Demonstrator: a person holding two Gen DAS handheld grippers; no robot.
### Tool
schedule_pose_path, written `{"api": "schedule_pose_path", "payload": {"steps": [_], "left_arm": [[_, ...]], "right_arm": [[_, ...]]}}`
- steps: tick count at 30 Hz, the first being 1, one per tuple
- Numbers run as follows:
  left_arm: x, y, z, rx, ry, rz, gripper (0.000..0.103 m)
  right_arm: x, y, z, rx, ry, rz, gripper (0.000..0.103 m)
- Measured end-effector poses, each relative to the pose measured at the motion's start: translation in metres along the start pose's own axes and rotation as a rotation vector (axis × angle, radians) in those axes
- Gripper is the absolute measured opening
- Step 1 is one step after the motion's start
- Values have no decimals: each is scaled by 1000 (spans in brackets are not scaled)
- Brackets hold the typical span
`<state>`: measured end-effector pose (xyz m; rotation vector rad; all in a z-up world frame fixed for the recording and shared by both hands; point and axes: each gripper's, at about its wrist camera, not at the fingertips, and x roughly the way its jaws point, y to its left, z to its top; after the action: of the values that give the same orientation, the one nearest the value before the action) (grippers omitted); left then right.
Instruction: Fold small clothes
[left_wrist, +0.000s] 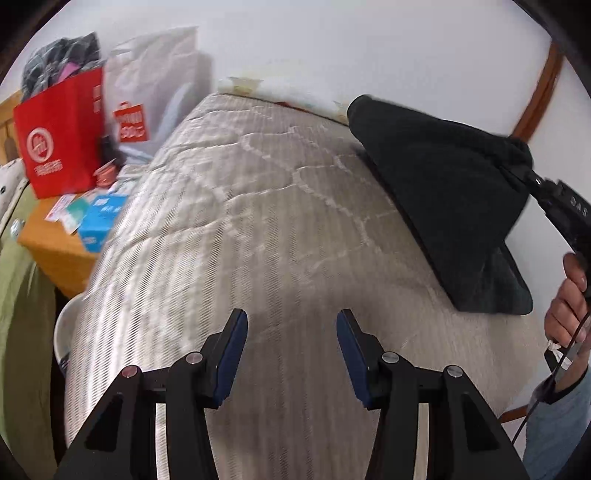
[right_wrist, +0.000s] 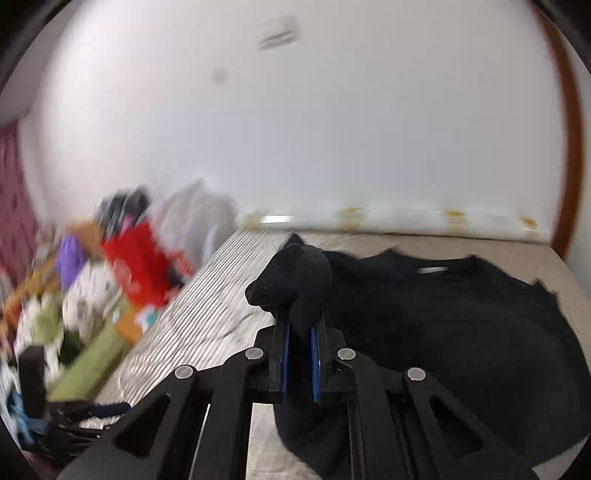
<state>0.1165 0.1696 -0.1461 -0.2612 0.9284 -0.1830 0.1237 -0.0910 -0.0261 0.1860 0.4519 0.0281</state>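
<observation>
A black garment (right_wrist: 461, 332) is seen spread on the bed (left_wrist: 258, 221), one bunched corner pinched between the right gripper (right_wrist: 300, 325) jaws and lifted clear of the quilt. From the left wrist view, that raised cloth is shown hanging taut beside the wall, with the holding hand (left_wrist: 569, 306) below it; the left gripper (left_wrist: 291, 328) jaws are held spread, nothing between them. A red bag (left_wrist: 59, 133) is seen beyond the bed's far side.
</observation>
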Motion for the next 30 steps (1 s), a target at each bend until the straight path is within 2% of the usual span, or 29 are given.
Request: {"api": "schedule_pose_path", "payload": {"steps": [4, 7, 10, 13, 15, 17, 19, 20, 22, 24, 26, 30], "left_arm": [[12, -32, 7, 39, 1, -45, 48], [21, -56, 8, 75, 10, -64, 48], [29, -79, 6, 117, 21, -83, 48], [34, -104, 4, 159, 24, -108, 48], [36, -120, 1, 191, 28, -125, 48], [38, -135, -2, 226, 34, -146, 48], [39, -147, -6, 256, 29, -167, 49], [40, -152, -7, 269, 27, -176, 52], [42, -162, -9, 291, 32, -189, 53], [45, -172, -13, 314, 41, -201, 53], [49, -183, -16, 342, 50, -214, 55], [62, -200, -19, 366, 73, -210, 55]], "right_arm": [[-35, -64, -6, 76, -67, -128, 8], [-55, -111, -25, 169, -79, -168, 8], [-67, -151, -51, 240, -58, -214, 8], [-68, -187, -85, 340, 2, -222, 9], [-70, -199, -102, 379, 35, -211, 12], [-73, -205, -112, 389, 52, -222, 24], [-80, -204, -113, 365, 42, -237, 28], [-84, -203, -112, 350, 33, -230, 37], [-90, -202, -111, 337, 17, -205, 49], [-93, -201, -108, 334, -6, -171, 51], [-87, -204, -105, 342, 0, -134, 59], [-64, -216, -104, 423, 39, -93, 59]]}}
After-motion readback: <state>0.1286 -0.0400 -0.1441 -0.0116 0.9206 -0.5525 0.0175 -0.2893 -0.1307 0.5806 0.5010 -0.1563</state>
